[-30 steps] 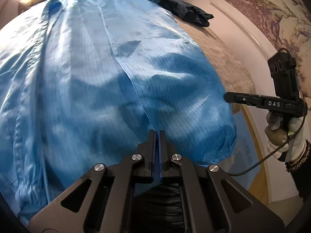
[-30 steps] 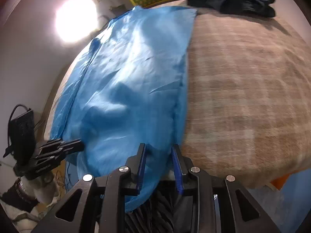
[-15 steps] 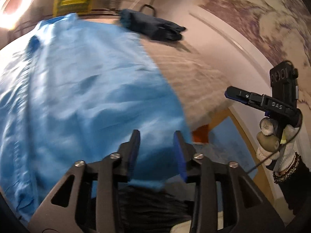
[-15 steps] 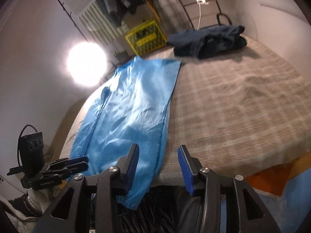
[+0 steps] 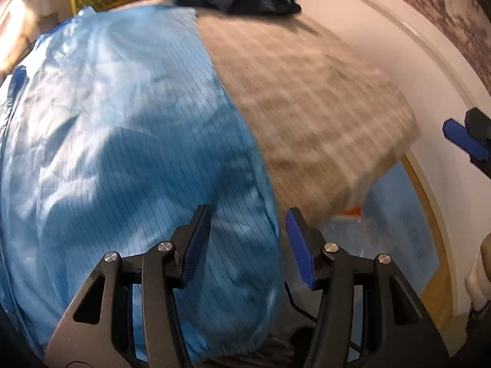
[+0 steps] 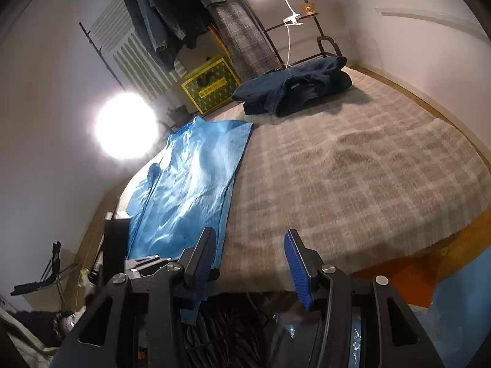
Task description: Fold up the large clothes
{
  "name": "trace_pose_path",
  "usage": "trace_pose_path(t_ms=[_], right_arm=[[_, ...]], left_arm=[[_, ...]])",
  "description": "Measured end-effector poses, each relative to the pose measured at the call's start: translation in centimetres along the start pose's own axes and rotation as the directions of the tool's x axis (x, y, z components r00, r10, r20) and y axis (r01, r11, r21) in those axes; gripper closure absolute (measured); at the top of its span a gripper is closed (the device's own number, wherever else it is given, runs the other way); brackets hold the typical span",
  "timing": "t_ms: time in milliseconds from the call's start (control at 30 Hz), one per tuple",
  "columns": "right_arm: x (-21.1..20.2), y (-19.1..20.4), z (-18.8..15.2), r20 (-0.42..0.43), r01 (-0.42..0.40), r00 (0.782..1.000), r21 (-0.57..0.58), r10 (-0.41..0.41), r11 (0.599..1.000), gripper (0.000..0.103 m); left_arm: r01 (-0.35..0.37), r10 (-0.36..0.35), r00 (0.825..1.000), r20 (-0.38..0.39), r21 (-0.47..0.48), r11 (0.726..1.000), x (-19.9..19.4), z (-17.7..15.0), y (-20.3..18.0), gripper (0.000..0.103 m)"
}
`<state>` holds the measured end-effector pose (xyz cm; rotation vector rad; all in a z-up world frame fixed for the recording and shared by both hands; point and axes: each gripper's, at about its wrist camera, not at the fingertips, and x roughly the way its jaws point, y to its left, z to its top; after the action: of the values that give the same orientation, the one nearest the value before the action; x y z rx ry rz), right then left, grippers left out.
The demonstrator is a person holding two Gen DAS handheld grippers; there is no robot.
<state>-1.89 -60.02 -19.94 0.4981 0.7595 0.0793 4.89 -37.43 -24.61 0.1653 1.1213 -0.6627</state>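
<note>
A long light-blue garment (image 5: 122, 122) lies flat along the left side of the bed, its near hem hanging over the edge; in the right wrist view the garment (image 6: 190, 184) stretches away to the left. My left gripper (image 5: 247, 230) hovers over the garment's near right corner. Its jaws are opening and its pads press on nothing. My right gripper (image 6: 248, 245) stands open above the bed's near edge, just right of the garment, with nothing between its fingers. Its blue fingertip (image 5: 460, 138) shows at the right edge of the left wrist view.
A plaid beige blanket (image 6: 353, 184) covers the bed. A folded dark navy garment (image 6: 294, 92) lies at the far end. Behind it stand a yellow crate (image 6: 211, 86) and a rack of hanging clothes (image 6: 184, 15). A bright lamp (image 6: 125, 125) glares at the left. A white wall (image 5: 399, 61) runs along the right.
Both grippers have let go of the blue garment's near hem and opened. The left one slid to the right along the hem. The right one rose and tipped up toward the room.
</note>
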Motion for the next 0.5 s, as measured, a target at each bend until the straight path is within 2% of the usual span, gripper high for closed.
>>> trace_pose_path(t_ms=[33, 100, 133, 167, 300, 433, 500], right_arm=[[0.2, -0.1, 0.2, 0.000, -0.004, 1.000, 0.000, 0.004, 1.000, 0.053], [1.0, -0.2, 0.7, -0.006, -0.014, 1.000, -0.008, 0.014, 1.000, 0.053], [1.4, -0.1, 0.9, -0.009, -0.016, 1.000, -0.013, 0.015, 1.000, 0.053], [2.2, -0.1, 1.4, -0.014, -0.017, 1.000, -0.021, 0.017, 1.000, 0.053], [5.2, 0.0, 2.9, -0.042, -0.061, 0.997, -0.008, 0.060, 0.998, 0.049], [9.8, 0.5, 4.8, -0.093, -0.124, 0.988, 0.013, 0.124, 0.992, 0.047], [12.4, 0.6, 5.9, -0.117, -0.146, 0.982, 0.040, 0.150, 0.988, 0.047]], left_arm=[[-0.011, 0.011, 1.000, 0.005, 0.005, 1.000, 0.1, 0.0, -0.1, 0.053], [-0.033, 0.032, 0.999, 0.031, 0.027, 0.999, 0.1, -0.1, -0.1, 0.072], [-0.022, 0.021, 0.999, 0.038, 0.024, 0.999, 0.2, -0.1, 0.3, 0.088], [0.006, -0.006, 0.999, 0.037, 0.003, 1.000, 0.2, -0.1, 0.9, 0.097], [0.154, -0.150, 0.988, 0.041, -0.134, 0.979, -0.9, 0.2, 3.9, 0.100], [0.247, -0.232, 0.968, 0.098, -0.197, 0.949, -3.3, 0.2, 5.4, 0.100], [0.265, -0.245, 0.962, 0.117, -0.212, 0.940, -4.0, 0.2, 5.8, 0.100]])
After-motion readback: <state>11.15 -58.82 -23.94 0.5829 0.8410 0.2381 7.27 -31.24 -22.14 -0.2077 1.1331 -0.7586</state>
